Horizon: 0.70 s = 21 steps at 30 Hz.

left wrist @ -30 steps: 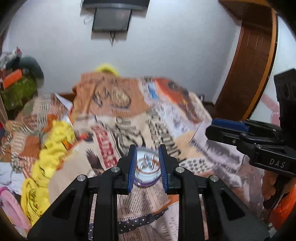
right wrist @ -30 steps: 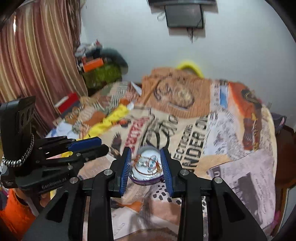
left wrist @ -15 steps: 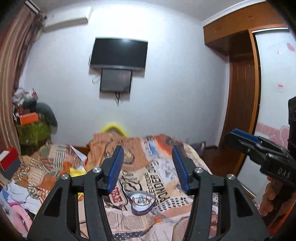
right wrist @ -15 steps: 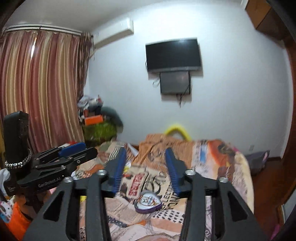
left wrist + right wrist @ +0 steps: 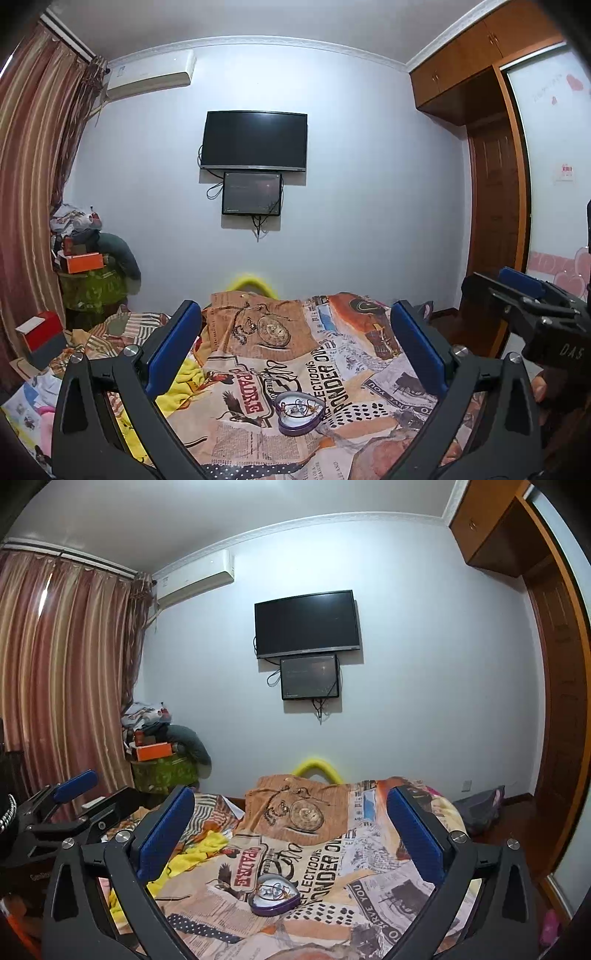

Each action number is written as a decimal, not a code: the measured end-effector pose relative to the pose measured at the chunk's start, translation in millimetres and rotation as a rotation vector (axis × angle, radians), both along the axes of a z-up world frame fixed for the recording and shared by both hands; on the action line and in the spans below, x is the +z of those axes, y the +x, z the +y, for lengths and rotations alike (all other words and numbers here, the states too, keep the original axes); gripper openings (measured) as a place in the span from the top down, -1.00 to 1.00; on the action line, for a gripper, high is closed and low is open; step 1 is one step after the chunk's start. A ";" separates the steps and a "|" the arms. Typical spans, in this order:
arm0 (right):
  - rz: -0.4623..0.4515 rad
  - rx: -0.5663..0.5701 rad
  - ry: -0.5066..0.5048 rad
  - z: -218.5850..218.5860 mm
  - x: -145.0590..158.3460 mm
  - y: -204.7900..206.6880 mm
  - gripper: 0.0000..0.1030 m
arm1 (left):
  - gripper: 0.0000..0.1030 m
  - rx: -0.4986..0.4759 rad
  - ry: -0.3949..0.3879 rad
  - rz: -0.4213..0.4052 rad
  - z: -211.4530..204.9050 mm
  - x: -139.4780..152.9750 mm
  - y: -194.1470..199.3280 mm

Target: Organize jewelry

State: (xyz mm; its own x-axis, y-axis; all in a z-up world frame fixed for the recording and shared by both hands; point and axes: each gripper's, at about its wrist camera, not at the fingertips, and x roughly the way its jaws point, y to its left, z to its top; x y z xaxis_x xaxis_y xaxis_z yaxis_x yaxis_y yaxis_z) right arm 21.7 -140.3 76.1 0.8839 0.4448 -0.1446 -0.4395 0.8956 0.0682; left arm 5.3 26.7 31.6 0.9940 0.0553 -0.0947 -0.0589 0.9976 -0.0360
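Opening wide, the left hand-held gripper [image 5: 295,354] is pointing level across the bed, its blue pads [image 5: 173,347] spreading apart with nothing between them; the right hand-held gripper [image 5: 291,830] is doing likewise, its jaws opening and its pads [image 5: 166,830] gripping nothing. Each tool is appearing at the margin of the other's view, and part of a hand [image 5: 541,387] is showing behind the right one. Lying below and ahead of both tools, clear of the pads, is the heart-shaped jewelry tin [image 5: 300,412], sitting lidless on the printed bedspread [image 5: 332,369] near the bed's middle and holding a small tangle of chains and beads [image 5: 274,890]; no loose jewelry is showing on the cloth around it, though fine pieces would be hard to tell against the busy print. Judging by this, the gathering is looking largely finished, and what is remaining, perhaps closing or stowing the tin, cannot be settled, since no lid is appearing. Room for moving is looking generous above the bed and toward the far wall; crumpled yellow cloth [image 5: 184,380] is crowding the tin's left, the bed's right edge [image 5: 458,830] is falling away toward dark floor, and a wardrobe [image 5: 495,221] is bounding that side.
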 end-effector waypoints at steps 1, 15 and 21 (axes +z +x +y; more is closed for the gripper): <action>0.002 0.000 0.003 -0.9 -0.9 -0.8 -1.00 | -0.99 0.002 0.003 0.000 0.3 -0.6 0.6; 0.021 -0.003 -0.015 -5.1 -8.5 -7.1 -1.00 | -0.99 0.001 0.008 0.005 -7.7 -3.5 -0.8; 0.039 0.002 -0.011 -8.7 -8.8 -5.2 -1.00 | -0.99 0.002 0.007 0.009 -6.2 -4.0 -0.6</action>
State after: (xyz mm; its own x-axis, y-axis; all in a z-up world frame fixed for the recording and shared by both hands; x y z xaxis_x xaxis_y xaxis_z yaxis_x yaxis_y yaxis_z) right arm 16.5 -149.0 67.3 0.8765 0.4450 -0.1834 -0.4388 0.8954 0.0755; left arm 4.7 20.5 27.6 0.9930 0.0577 -0.1030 -0.0609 0.9977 -0.0286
